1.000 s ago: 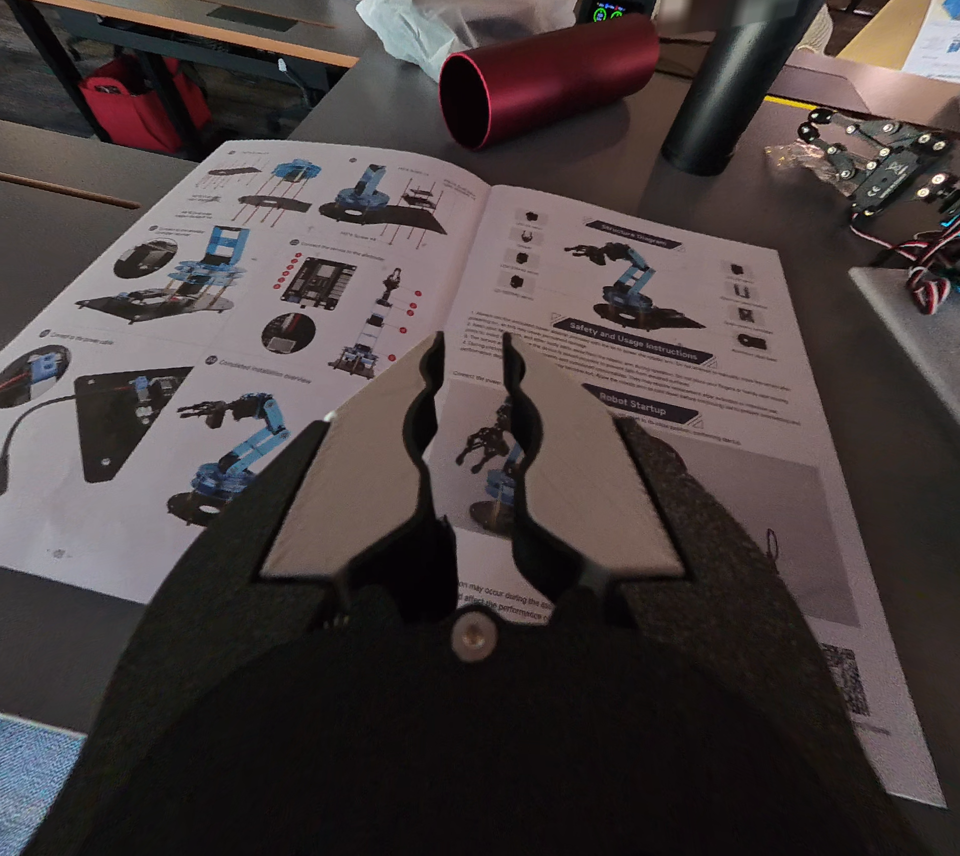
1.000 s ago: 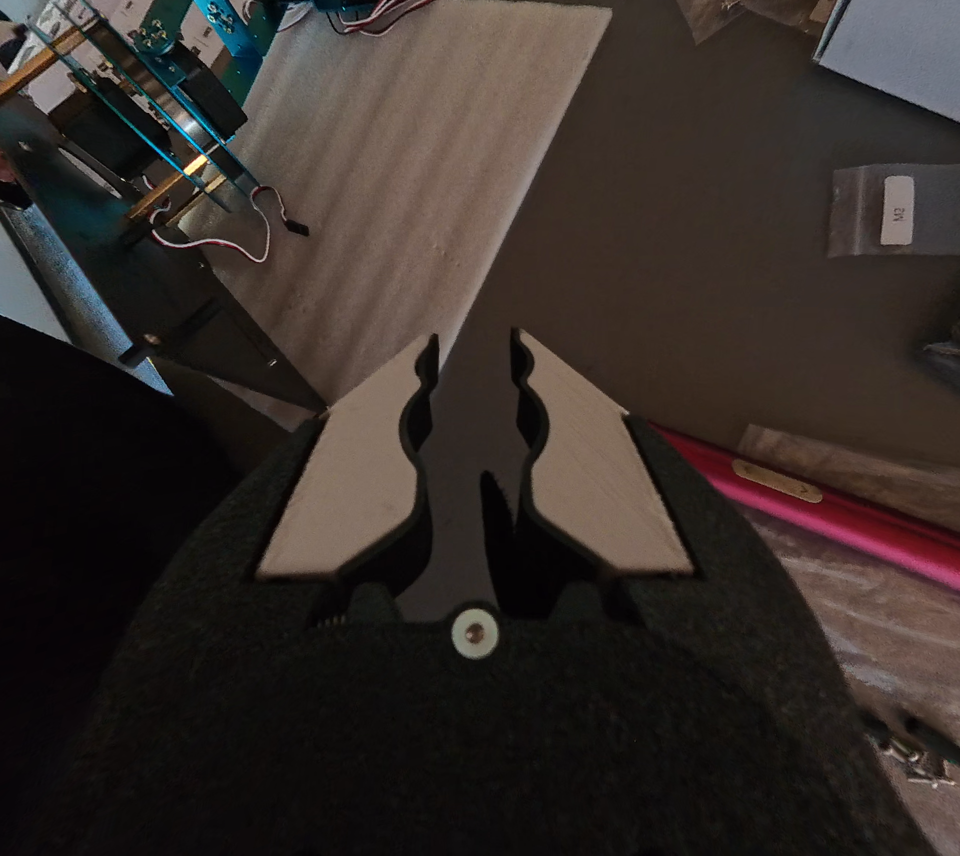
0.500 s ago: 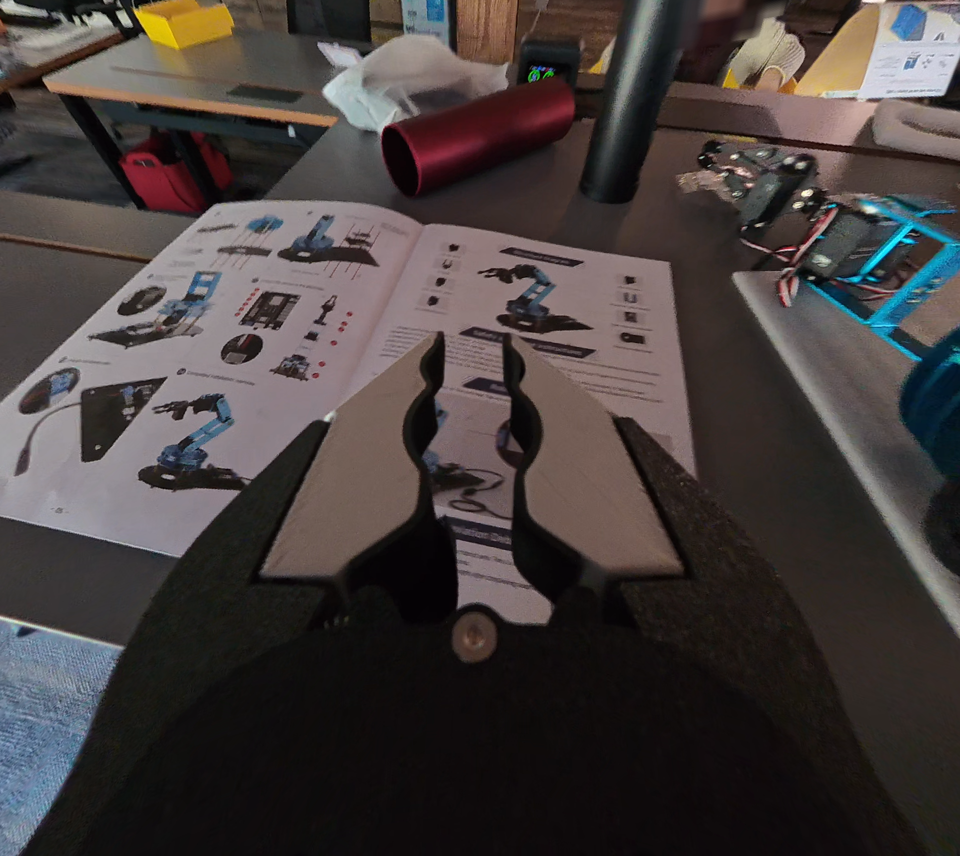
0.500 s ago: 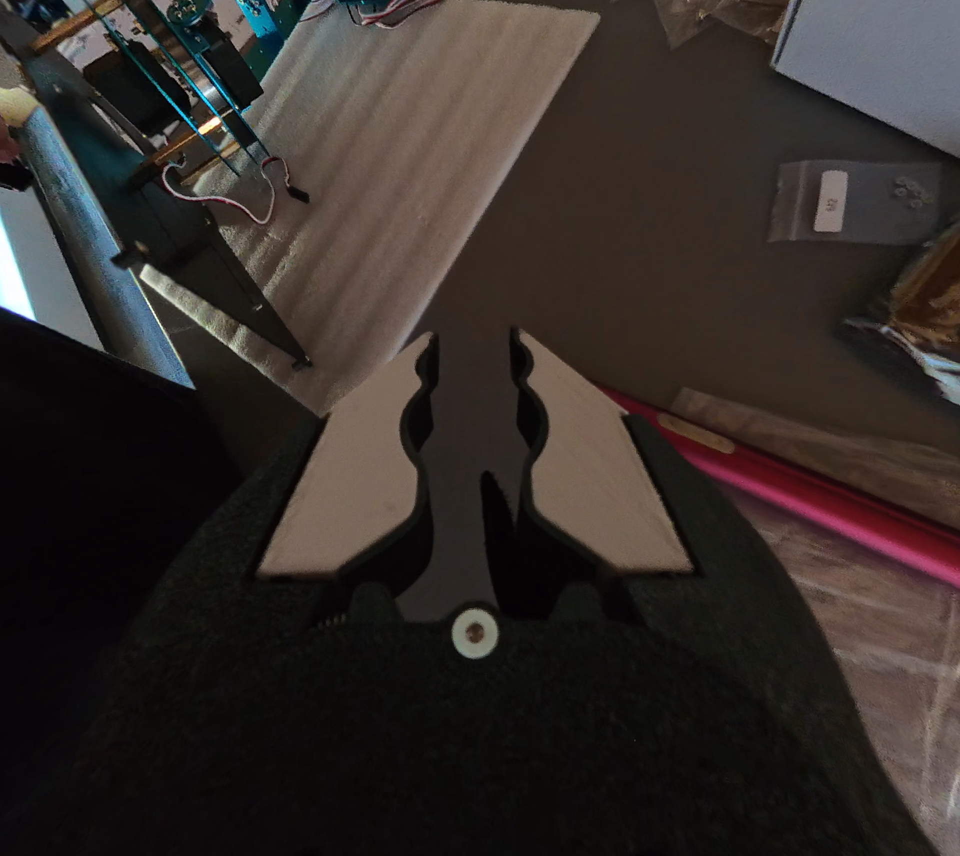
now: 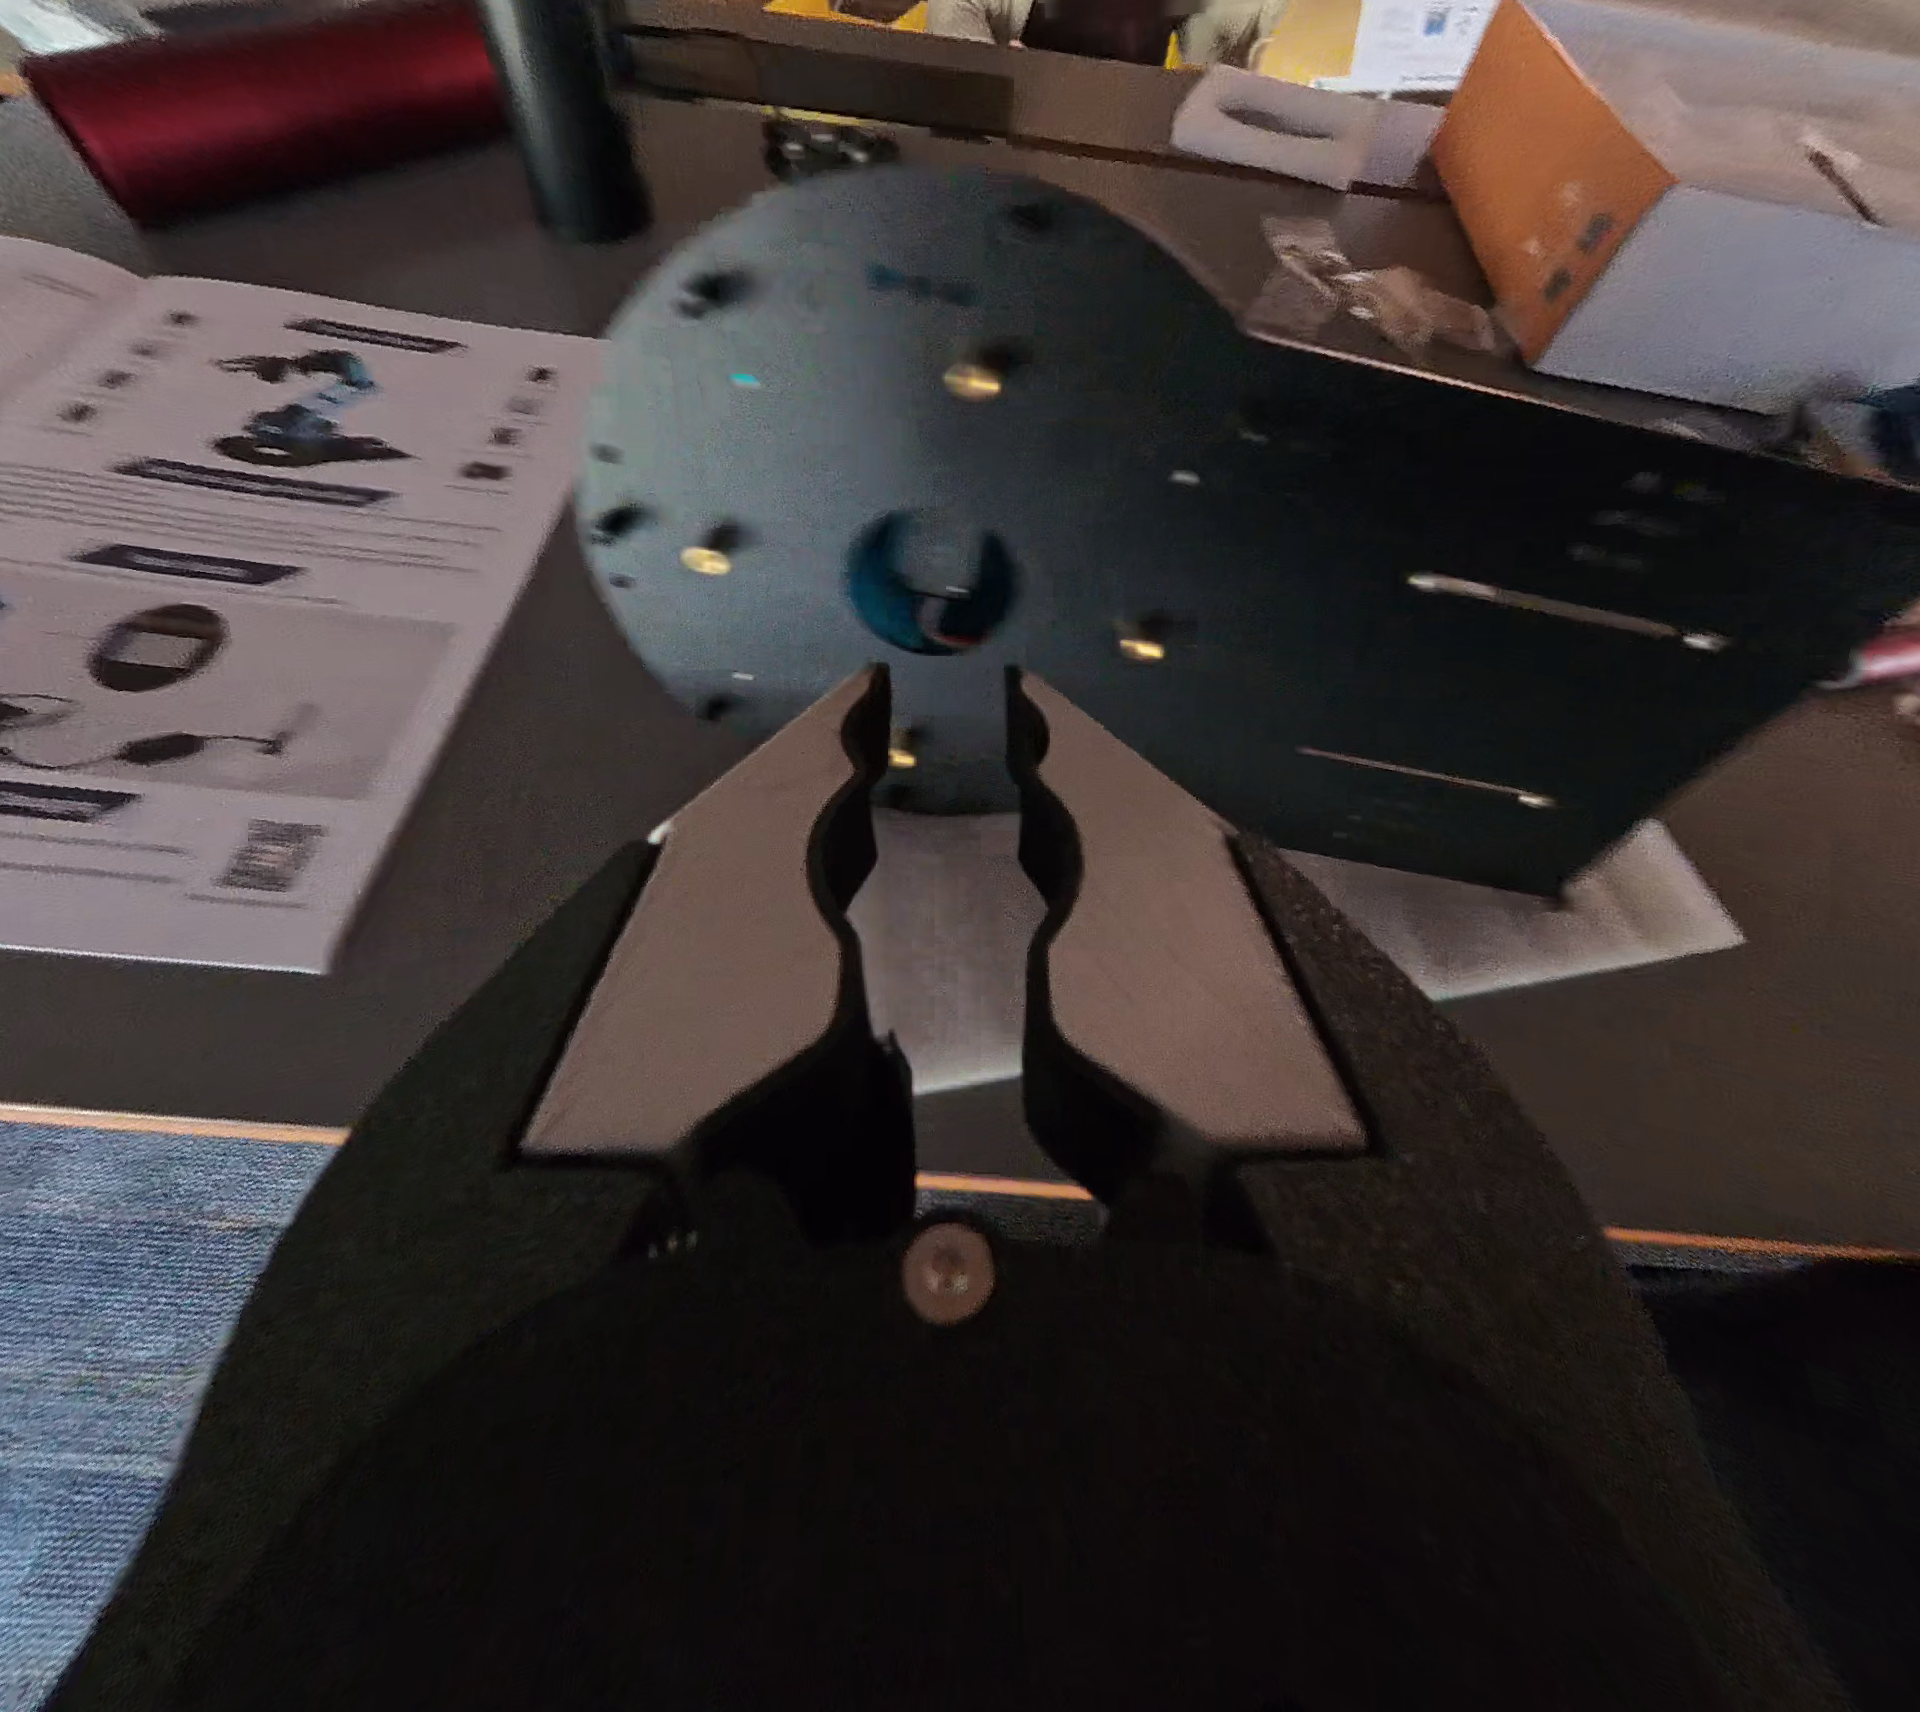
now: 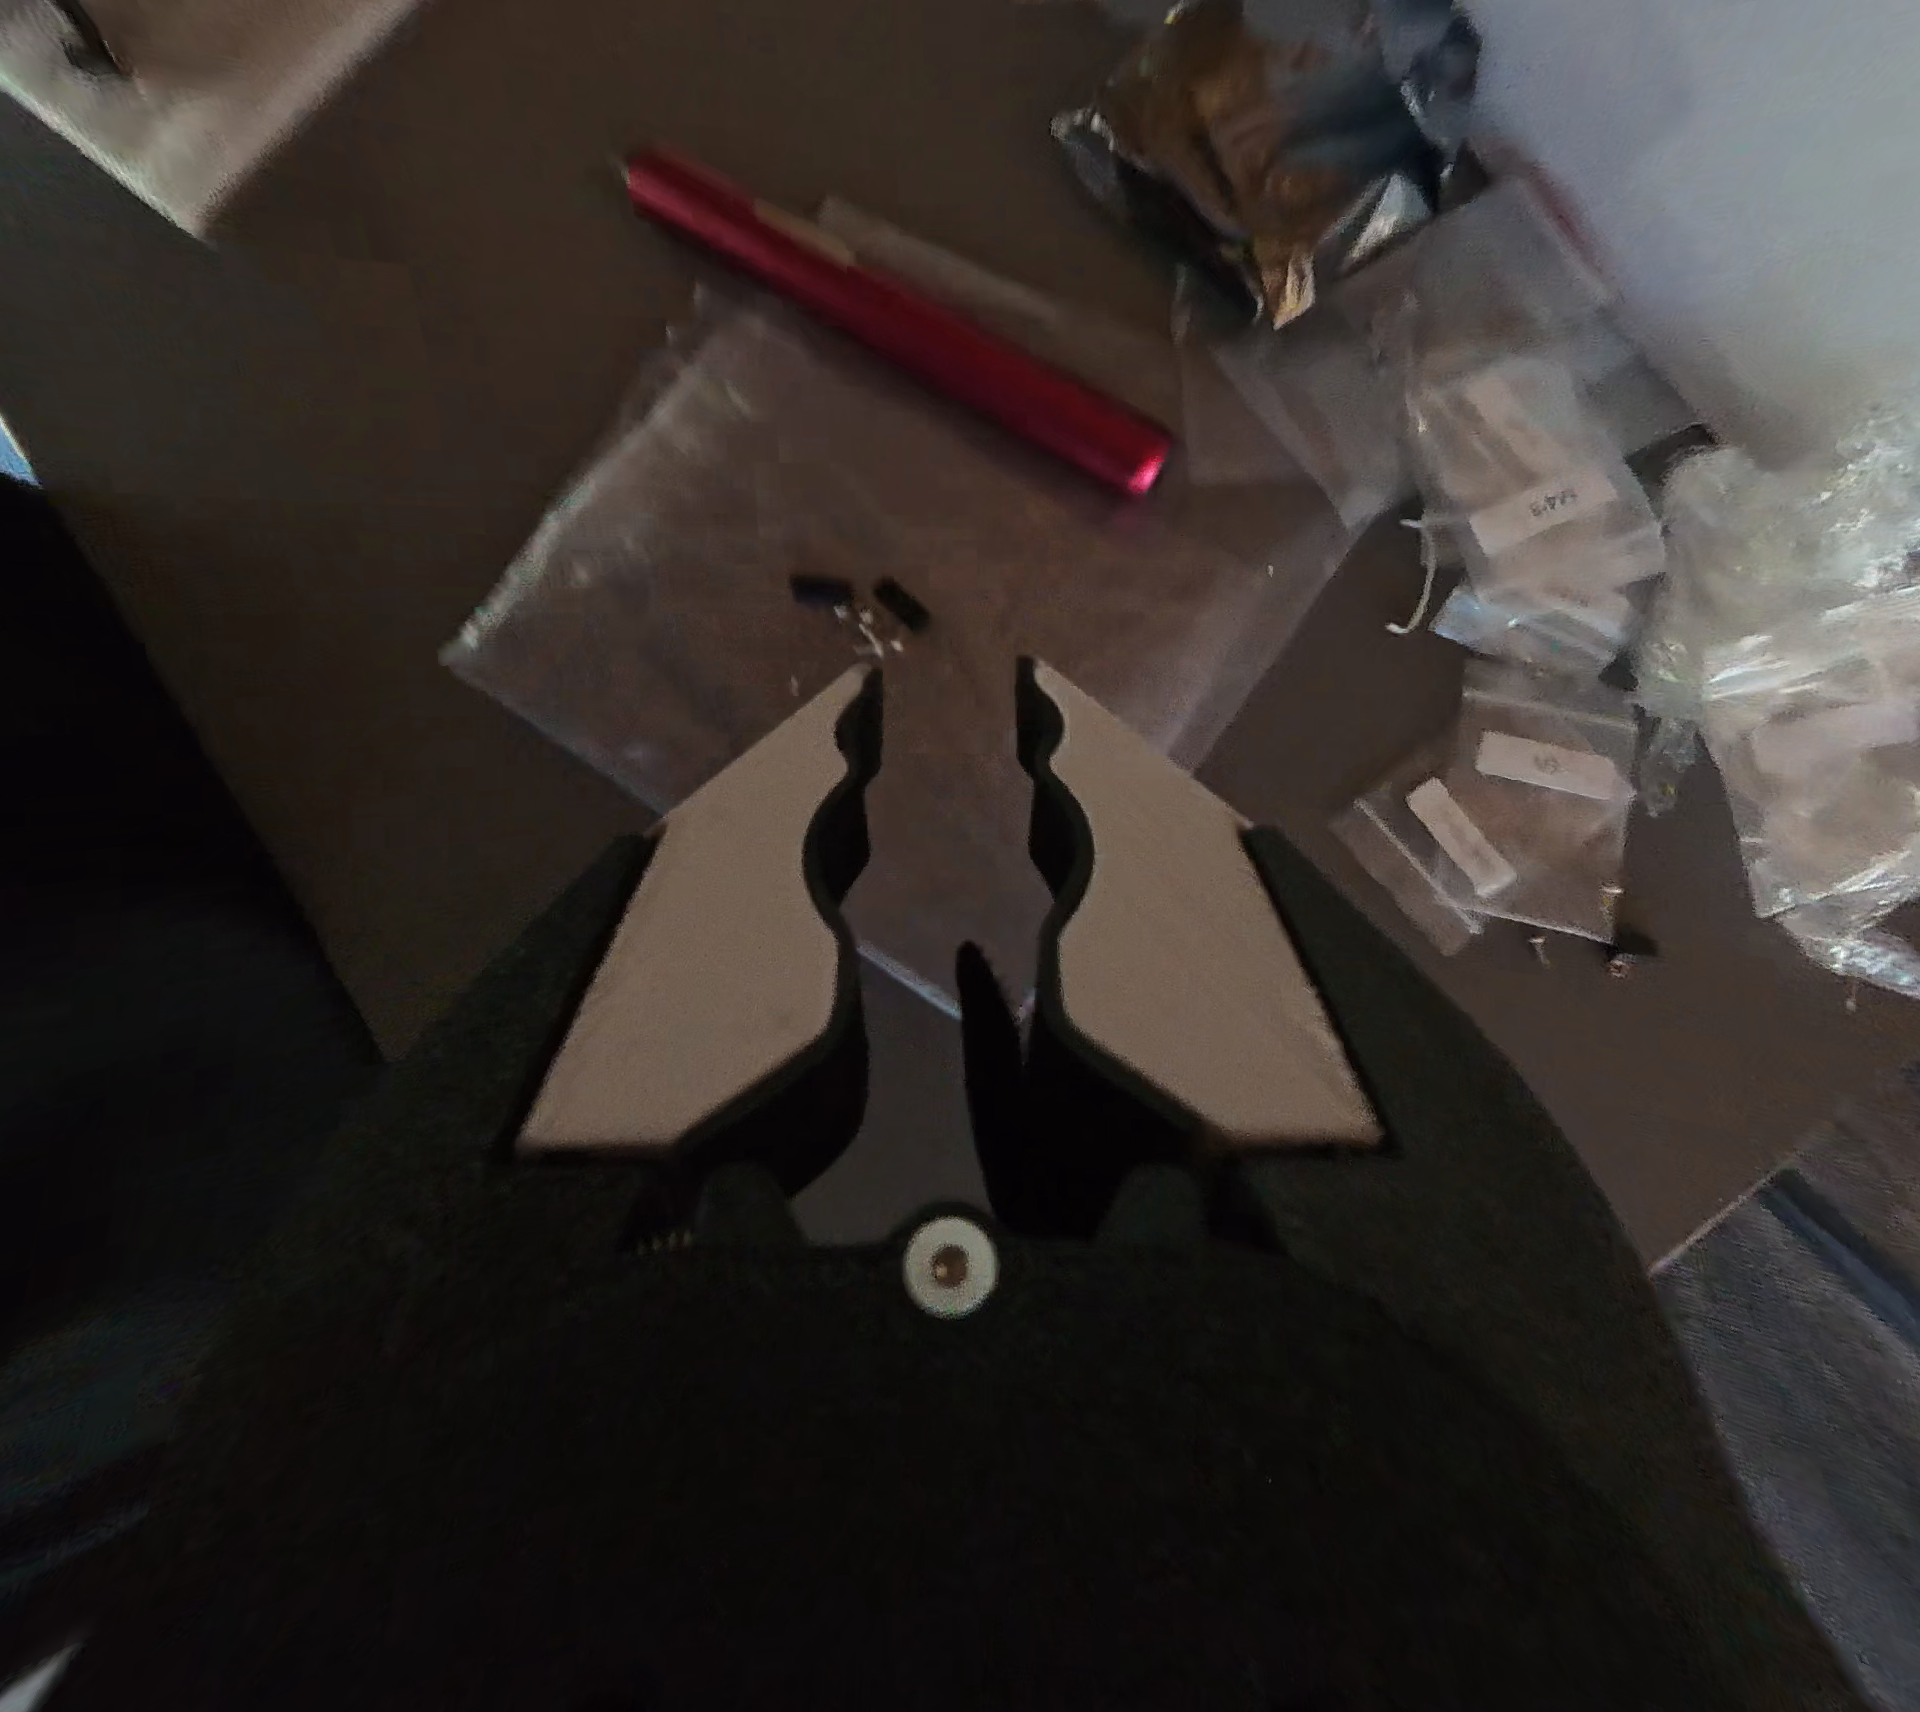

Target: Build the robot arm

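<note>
In the left wrist view a black base plate (image 5: pixel 1143 457) with a round end, brass screws and a centre hole stands tilted on its edge on a white foam sheet (image 5: pixel 1455 924). My left gripper (image 5: pixel 945 686) is open and empty, its tips just in front of the plate's lower rim. In the right wrist view my right gripper (image 6: pixel 948 675) is open and empty above a clear plastic bag (image 6: pixel 831 561). Small black and silver parts (image 6: pixel 868 613) lie on the bag just beyond the tips. A pink metal screwdriver handle (image 6: pixel 904 332) lies farther off.
An open instruction booklet (image 5: pixel 229 582) lies left of the plate. A dark red tube (image 5: pixel 260 93) and a black post (image 5: pixel 530 21) stand behind it. An orange and white box (image 5: pixel 1621 239) is at the right. Several small parts bags (image 6: pixel 1538 623) and a foil pouch (image 6: pixel 1268 135) crowd the right side. About 50 cm separates my left fingertips from my right. My right gripper is the nearer one to the pink metal screwdriver handle (image 6: pixel 904 332): about 10 cm, against 45 cm.
The left gripper has swung right from the booklet to face the black plate. The right gripper has swung from the foam sheet to the plastic bag and the pink handle. Both views are blurred.
</note>
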`<state>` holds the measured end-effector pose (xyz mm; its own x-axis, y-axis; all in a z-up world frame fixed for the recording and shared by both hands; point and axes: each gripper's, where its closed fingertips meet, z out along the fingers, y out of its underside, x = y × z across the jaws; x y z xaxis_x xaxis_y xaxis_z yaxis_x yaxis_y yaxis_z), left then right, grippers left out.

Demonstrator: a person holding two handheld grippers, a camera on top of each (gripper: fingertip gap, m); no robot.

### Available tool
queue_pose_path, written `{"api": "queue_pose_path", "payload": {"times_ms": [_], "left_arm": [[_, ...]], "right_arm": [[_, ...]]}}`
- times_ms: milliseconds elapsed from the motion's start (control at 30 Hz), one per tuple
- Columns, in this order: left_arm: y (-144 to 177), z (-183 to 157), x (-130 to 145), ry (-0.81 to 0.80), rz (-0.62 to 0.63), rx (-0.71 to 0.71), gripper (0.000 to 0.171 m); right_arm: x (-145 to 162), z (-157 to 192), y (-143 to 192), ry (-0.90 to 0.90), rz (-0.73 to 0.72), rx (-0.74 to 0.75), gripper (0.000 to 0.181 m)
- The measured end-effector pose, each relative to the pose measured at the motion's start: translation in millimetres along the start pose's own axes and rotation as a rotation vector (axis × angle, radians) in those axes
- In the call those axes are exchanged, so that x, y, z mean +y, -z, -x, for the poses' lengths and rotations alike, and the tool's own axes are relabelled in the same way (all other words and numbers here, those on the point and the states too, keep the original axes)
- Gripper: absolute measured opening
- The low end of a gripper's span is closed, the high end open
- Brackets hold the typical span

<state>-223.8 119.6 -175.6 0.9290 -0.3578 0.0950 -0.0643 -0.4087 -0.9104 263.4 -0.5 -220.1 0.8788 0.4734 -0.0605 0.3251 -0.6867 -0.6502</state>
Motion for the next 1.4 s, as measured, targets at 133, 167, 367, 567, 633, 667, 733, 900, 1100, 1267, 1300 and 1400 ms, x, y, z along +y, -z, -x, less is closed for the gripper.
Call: {"api": "queue_pose_path", "payload": {"times_ms": [133,167,367,567,633,667,733,900,1100,1267,1300,1400], "left_arm": [[4.0,-55.3,7.1,0.011,0.029,0.035,0.02],[7.2,-66.2,7.4,0.01,0.03,0.045,0.02],[30.2,-99.9,15.1,0.009,0.035,0.042,0.02],[47.2,-104.5,20.9,0.036,0.043,0.013,0.02],[51.0,-104.8,22.3,0.048,0.041,-0.004,0.02],[52.4,-106.2,23.1,0.056,0.04,-0.006,0.02],[53.5,-110.1,26.3,0.074,0.04,-0.003,0.02],[46.9,-124.1,43.5,0.112,0.08,0.035,0.021],[36.3,-136.0,52.6,0.125,0.112,0.069,0.02],[27.2,-135.2,53.0,0.106,0.118,0.085,0.02],[23.8,-134.6,53.3,0.105,0.123,0.094,0.021],[11.5,-138.1,56.9,0.127,0.139,0.151,0.02]], "right_arm": [[11.2,4.7,-24.4,0.129,0.053,-0.087,0.024],[10.7,7.3,-31.5,0.164,0.056,-0.111,0.024],[7.8,13.6,-55.4,0.394,0.064,-0.249,0.016],[5.7,17.8,-60.8,0.4,0.068,-0.436,0.009],[6.9,22.5,-61.4,0.382,0.077,-0.49,0.005],[7.5,23.8,-61.5,0.37,0.081,-0.51,0.005],[8.4,23.7,-60.7,0.346,0.093,-0.531,0.005],[2.1,21.6,-54.9,0.414,0.081,-0.487,0.004],[-73.8,72.4,-59.6,0.603,-0.096,-0.484,0.004],[-137.4,157.8,-133.1,0.843,-0.069,-0.6,0.005],[-147.3,171.5,-148.4,0.898,-0.072,-0.631,0.004],[-156.4,198.8,-187.5,1.045,-0.004,-0.742,0.004]]}}
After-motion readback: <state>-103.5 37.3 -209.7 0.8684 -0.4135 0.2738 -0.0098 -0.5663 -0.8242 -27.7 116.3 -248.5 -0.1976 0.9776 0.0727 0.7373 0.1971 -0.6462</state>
